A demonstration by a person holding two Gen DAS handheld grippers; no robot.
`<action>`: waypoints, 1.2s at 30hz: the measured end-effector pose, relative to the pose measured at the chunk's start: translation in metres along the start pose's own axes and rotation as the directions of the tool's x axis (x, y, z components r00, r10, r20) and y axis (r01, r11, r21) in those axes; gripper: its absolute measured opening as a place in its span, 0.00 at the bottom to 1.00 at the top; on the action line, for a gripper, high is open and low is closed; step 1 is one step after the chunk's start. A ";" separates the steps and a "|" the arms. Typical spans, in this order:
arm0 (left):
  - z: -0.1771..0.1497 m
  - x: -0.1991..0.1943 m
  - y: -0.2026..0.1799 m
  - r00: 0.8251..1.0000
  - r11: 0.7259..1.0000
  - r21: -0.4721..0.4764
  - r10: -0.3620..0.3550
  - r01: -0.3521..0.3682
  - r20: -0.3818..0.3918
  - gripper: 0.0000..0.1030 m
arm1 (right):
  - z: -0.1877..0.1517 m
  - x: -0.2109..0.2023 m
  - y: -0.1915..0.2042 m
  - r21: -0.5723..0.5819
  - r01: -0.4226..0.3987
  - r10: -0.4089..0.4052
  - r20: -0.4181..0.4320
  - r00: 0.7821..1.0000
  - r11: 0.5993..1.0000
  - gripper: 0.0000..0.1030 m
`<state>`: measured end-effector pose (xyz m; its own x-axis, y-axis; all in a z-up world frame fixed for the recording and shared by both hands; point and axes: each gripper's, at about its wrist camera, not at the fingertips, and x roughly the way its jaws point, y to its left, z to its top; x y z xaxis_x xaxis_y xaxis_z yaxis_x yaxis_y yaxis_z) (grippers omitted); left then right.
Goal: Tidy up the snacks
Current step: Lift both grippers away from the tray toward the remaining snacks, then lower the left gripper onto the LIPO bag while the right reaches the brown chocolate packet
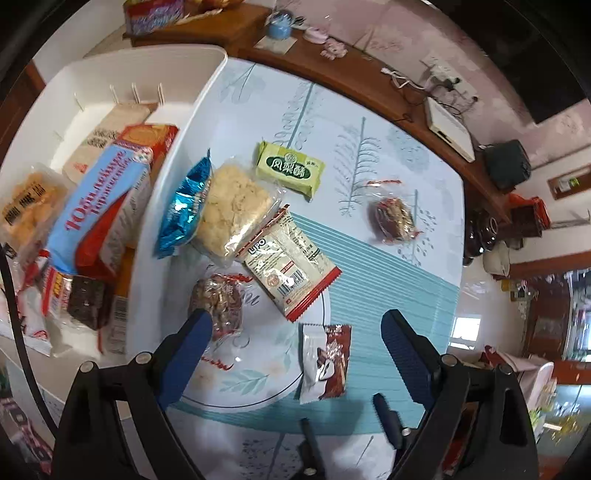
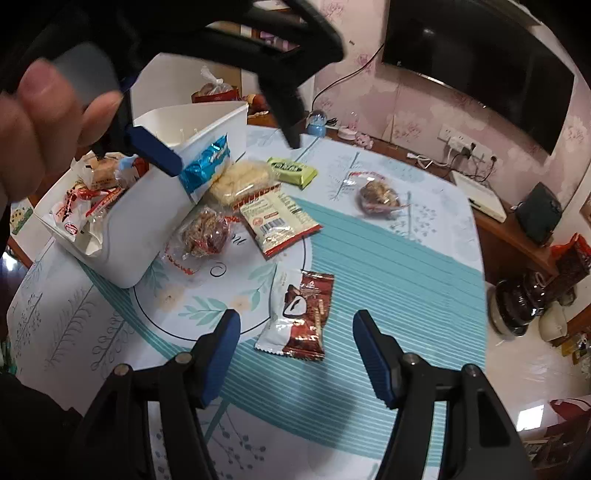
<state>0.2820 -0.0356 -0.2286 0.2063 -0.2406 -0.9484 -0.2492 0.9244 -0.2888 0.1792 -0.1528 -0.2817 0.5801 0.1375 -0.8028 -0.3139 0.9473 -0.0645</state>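
A white bin [image 1: 192, 99] [image 2: 155, 206] at the table's left holds several snack packs. Loose on the table beside it lie a blue foil pack [image 1: 184, 206] [image 2: 205, 168], a clear pack of pale crackers [image 1: 234, 210], a green pack [image 1: 290, 170] [image 2: 291, 170], a LIPO pack [image 1: 291, 266] [image 2: 279, 221], a nut cluster [image 1: 219, 302] [image 2: 205, 230], a second nut cluster [image 1: 393, 218] [image 2: 378, 195] and a brown-white pack [image 1: 325, 362] [image 2: 299, 314]. My left gripper [image 1: 295, 332] is open above the table and empty. My right gripper [image 2: 293, 339] is open and empty over the brown-white pack.
A wooden ledge [image 1: 369, 85] runs behind the table with a white box [image 1: 448, 127], cables and a blue jar [image 1: 279, 27]. A dark pot [image 2: 521, 299] stands off the table's right edge. The left gripper's body [image 2: 221, 40] hangs in the upper left of the right wrist view.
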 end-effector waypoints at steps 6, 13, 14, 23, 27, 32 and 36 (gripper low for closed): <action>0.012 0.029 -0.002 0.999 0.998 -0.057 -0.020 0.018 -0.037 0.89 | -0.006 0.023 -0.002 0.003 -0.034 0.034 -0.039 0.999 0.999 0.62; 0.022 0.064 -0.001 0.993 0.989 -0.146 -0.047 0.030 -0.113 0.89 | -0.011 0.042 -0.009 0.014 -0.075 0.076 -0.079 0.994 0.997 0.62; 0.023 0.068 -0.001 0.991 0.988 -0.149 -0.046 0.028 -0.122 0.89 | -0.011 0.044 -0.010 0.015 -0.078 0.079 -0.079 0.994 0.997 0.62; 0.030 0.095 -0.009 0.987 0.987 -0.159 0.005 -0.030 -0.159 0.93 | -0.012 0.044 -0.018 0.028 -0.096 0.097 -0.056 0.994 0.995 0.53; 0.034 0.102 -0.013 0.989 0.984 -0.170 0.026 -0.051 -0.147 0.94 | -0.012 0.043 -0.023 0.037 -0.113 0.115 -0.046 0.992 0.993 0.49; 0.040 0.110 -0.015 0.989 0.982 -0.176 0.048 -0.072 -0.139 0.94 | -0.014 0.041 -0.025 0.042 -0.128 0.129 -0.044 0.991 0.991 0.48; 0.041 0.114 -0.022 0.986 0.981 -0.162 0.085 -0.108 -0.141 0.95 | -0.014 0.040 -0.035 0.069 -0.113 0.117 -0.053 0.992 0.991 0.47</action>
<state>0.3501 -0.0711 -0.3255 0.0493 -0.2000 -0.9786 -0.4203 0.8846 -0.2020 0.2025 -0.1849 -0.3198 0.4991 0.2322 -0.8349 -0.3249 0.9433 0.0681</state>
